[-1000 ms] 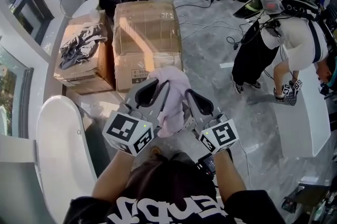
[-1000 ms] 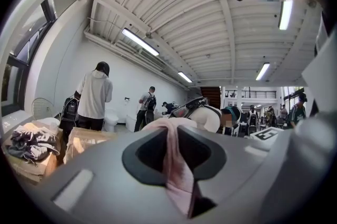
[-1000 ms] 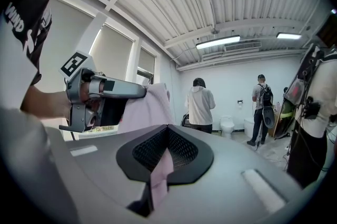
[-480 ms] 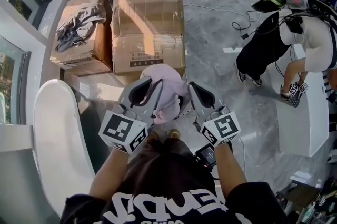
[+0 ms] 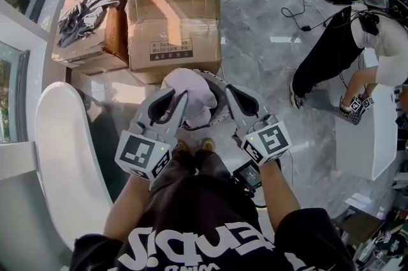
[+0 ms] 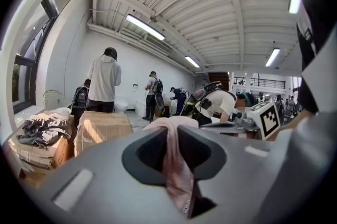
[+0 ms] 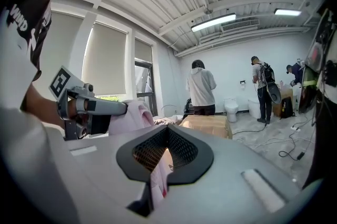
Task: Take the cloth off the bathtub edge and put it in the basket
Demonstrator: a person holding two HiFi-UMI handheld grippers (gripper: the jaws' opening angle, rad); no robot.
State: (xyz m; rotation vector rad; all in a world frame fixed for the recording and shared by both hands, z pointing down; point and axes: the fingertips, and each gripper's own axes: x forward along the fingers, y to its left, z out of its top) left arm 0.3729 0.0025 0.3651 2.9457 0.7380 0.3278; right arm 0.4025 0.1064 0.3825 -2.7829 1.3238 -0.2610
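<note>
A pale pink cloth (image 5: 191, 92) hangs bunched between my two grippers, in front of my feet. My left gripper (image 5: 172, 102) is shut on its left side, and a pink fold (image 6: 176, 167) runs down between the jaws in the left gripper view. My right gripper (image 5: 231, 96) is shut on another fold (image 7: 158, 182) of the cloth. Just under the cloth, the dark round rim of the basket (image 5: 221, 104) shows on the floor. The white bathtub (image 5: 64, 161) lies at the left, its edge bare.
Two cardboard boxes (image 5: 172, 8) stand just beyond the basket, the left one carrying grey clothes (image 5: 83, 8). A person (image 5: 357, 40) bends over a white counter (image 5: 370, 136) at the right. Cables (image 5: 274, 2) trail over the grey floor.
Both grippers have sunk with the pink cloth, which now hangs low over the basket rim near my feet.
</note>
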